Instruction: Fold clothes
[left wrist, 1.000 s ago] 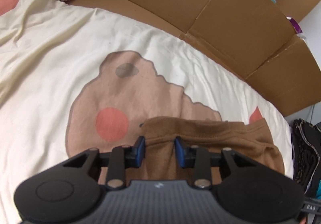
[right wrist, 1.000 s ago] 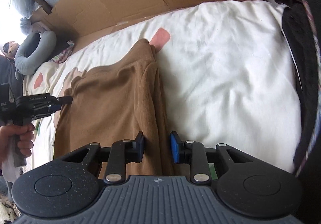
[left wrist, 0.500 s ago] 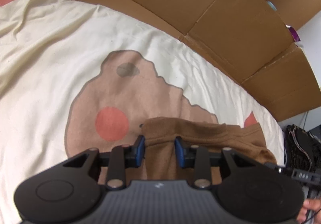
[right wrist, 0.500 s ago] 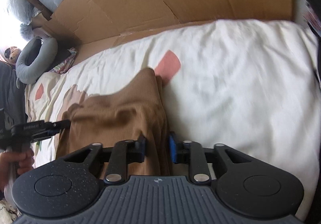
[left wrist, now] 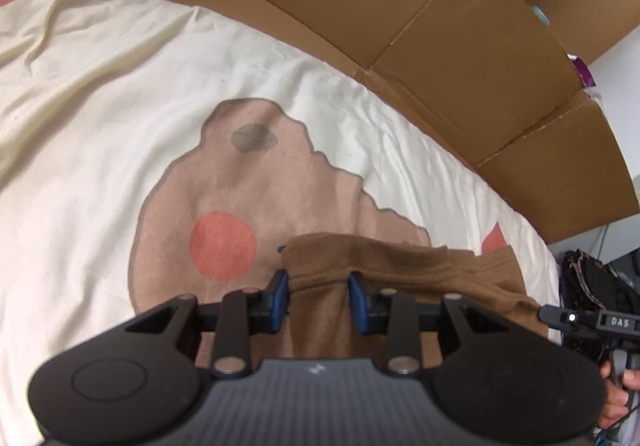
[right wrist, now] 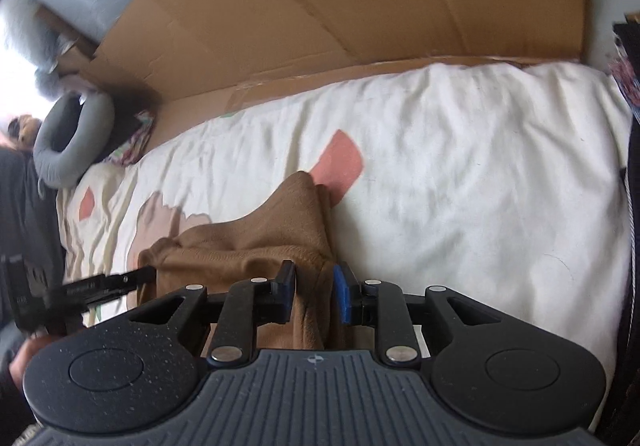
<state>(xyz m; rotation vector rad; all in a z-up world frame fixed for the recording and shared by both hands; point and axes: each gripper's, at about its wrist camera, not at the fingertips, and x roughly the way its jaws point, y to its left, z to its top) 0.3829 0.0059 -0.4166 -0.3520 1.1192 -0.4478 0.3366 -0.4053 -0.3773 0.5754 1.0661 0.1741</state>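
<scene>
The brown garment (left wrist: 400, 262) runs down behind the left gripper (left wrist: 319, 298) body, its lower part hidden. In the right wrist view the neck pillow (right wrist: 68, 150) and far corner are blurred. The hand (left wrist: 618, 402) at the frame's right edge is cut off.

Left tool (left wrist: 319, 300): we record a black plastic body with a ribbed grey centre panel, a round recessed disc moulded on either side, two black linkage bars fixed by silver rivets, and blue pads on the finger faces. Right tool (right wrist: 314, 296): we record the same build, its black shell finely speckled, one pad blue and the other appearing dark. Seen from the left wrist, its side carries white lettering "DAS" and a small lit dot.
</scene>
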